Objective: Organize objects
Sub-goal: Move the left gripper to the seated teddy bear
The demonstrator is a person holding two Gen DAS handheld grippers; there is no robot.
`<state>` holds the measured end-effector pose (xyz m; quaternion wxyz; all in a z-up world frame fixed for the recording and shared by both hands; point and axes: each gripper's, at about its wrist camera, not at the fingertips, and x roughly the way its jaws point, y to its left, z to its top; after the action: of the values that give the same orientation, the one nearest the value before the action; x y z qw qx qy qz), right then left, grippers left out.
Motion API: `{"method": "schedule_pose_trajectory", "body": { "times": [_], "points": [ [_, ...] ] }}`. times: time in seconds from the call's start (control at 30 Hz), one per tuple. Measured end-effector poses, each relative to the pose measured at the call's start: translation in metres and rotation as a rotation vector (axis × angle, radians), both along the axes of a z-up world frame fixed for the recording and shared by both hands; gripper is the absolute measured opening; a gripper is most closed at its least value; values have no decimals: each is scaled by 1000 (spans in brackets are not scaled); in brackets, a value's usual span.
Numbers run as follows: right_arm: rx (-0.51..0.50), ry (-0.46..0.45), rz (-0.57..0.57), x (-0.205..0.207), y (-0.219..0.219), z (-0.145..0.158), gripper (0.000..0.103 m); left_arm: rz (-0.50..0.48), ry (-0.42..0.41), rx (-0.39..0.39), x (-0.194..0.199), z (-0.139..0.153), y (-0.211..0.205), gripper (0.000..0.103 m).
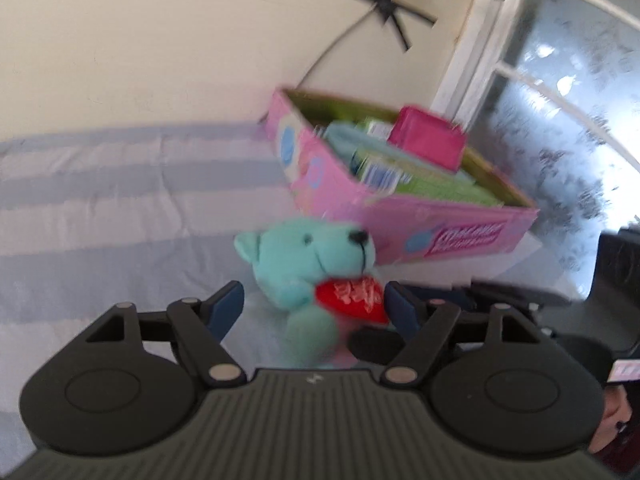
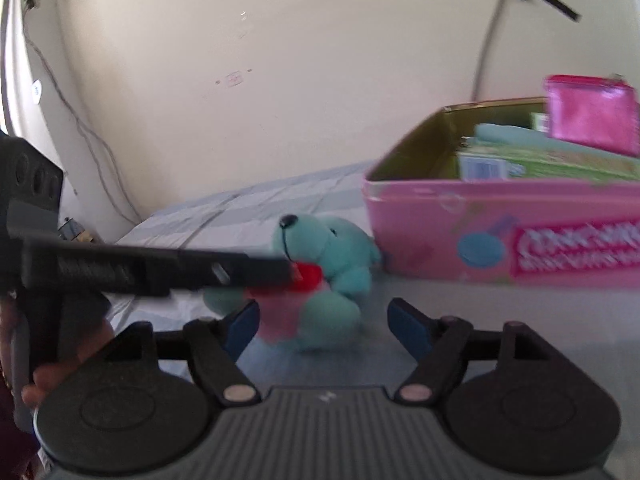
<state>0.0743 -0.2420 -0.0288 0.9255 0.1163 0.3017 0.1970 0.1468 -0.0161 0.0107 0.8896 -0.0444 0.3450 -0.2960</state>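
Left gripper (image 1: 314, 306): blue-padded fingers (image 1: 226, 304) spread wide to either side of the teal teddy bear (image 1: 308, 256), level with the red heart (image 1: 352, 298) on its chest. The pads appear clear of the plush, though blur leaves contact uncertain; the spacing suits a squeeze across the soft body. Right gripper (image 2: 324, 322): fingers (image 2: 244, 326) likewise wide and holding nothing, just short of the bear (image 2: 332, 268). In the right wrist view the left gripper (image 2: 276, 270) enters from the left as a dark bar whose tip reaches the heart (image 2: 308, 274).

The bear sits upright on the pale striped bedsheet (image 1: 120, 208), just beside the near wall of the pink box (image 1: 400, 216). The open-topped box already holds a magenta pouch (image 1: 428, 138) standing on edge and green-and-blue packets (image 1: 400, 172), so it is judged to be the collecting container. Its nearness to the bear keeps the expected lift-and-drop short; the task appears mostly done, with the bear outstanding.
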Motion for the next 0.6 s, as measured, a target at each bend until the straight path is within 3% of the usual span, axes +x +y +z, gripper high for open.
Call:
{"method": "schedule_pose_trajectory", "body": {
  "times": [0.07,0.13,0.2,0.37,0.6],
  "points": [
    [27,24,32,10,6,-7,73,2,71,-56,11,-9,4,70],
    [43,21,62,9,8,-7,55,9,147,-138,18,-15,12,62],
    [27,12,52,3,10,-6,52,6,196,-195,18,-19,16,57],
    [28,5,32,-25,7,-5,50,-17,130,-134,-17,-9,-1,56],
    [72,20,-29,-82,-23,-10,51,-106,133,-106,-48,-9,-33,57]
  ]
}}
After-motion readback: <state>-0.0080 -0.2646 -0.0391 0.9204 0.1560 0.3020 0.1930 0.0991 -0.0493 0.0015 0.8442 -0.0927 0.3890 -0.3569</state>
